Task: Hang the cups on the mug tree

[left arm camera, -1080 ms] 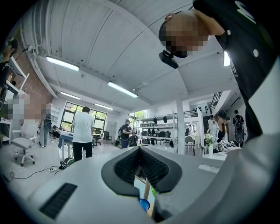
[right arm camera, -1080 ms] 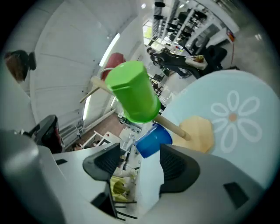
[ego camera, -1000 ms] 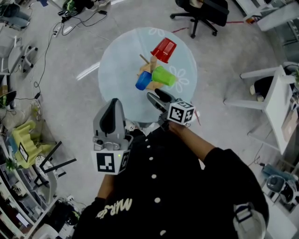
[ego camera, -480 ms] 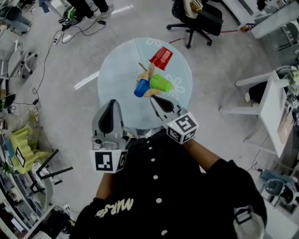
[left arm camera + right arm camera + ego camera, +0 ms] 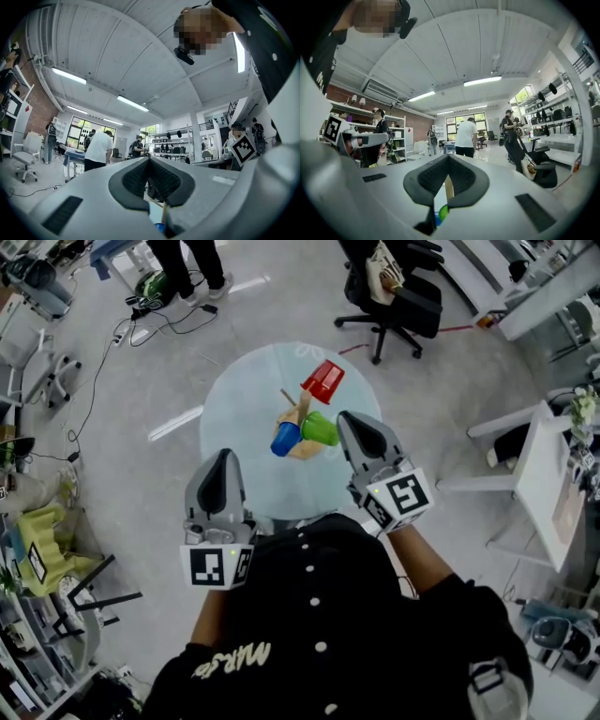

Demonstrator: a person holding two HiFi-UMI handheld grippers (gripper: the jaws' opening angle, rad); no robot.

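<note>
Here, the left gripper [image 5: 223, 460], grey with a black-and-white marker cube at its rear, is held over the near edge of the round pale-blue glass table [image 5: 234, 395]. Its own view shows the two ribbed black pads pressed together at the tip, with nothing pinched between them.

Ahead of its tips and a little to their right stands the light wooden mug tree [image 5: 298, 414], near the table's middle. The blue plastic cup [image 5: 285, 438] hangs on the side of the tree nearest this gripper. In the left gripper view a sliver of it shows just under the closed jaws, beside a thin wooden peg. The green plastic cup [image 5: 320, 429] lies sideways just right of the blue one. It is directly left of the right gripper's tips, near them but apart. The red plastic cup [image 5: 324, 381] is tilted on the far side of the tree, beyond both grippers. It seems to hang on an upper peg, though the peg itself is covered.

The right gripper [image 5: 354, 420], also grey with a marker cube, reaches over the table's right part, with its tips beside the tree. Its jaws are closed on each other and hold nothing.

Well beyond it stands a black office chair [image 5: 398, 296], and off to its right a white table [image 5: 548, 460].
</note>
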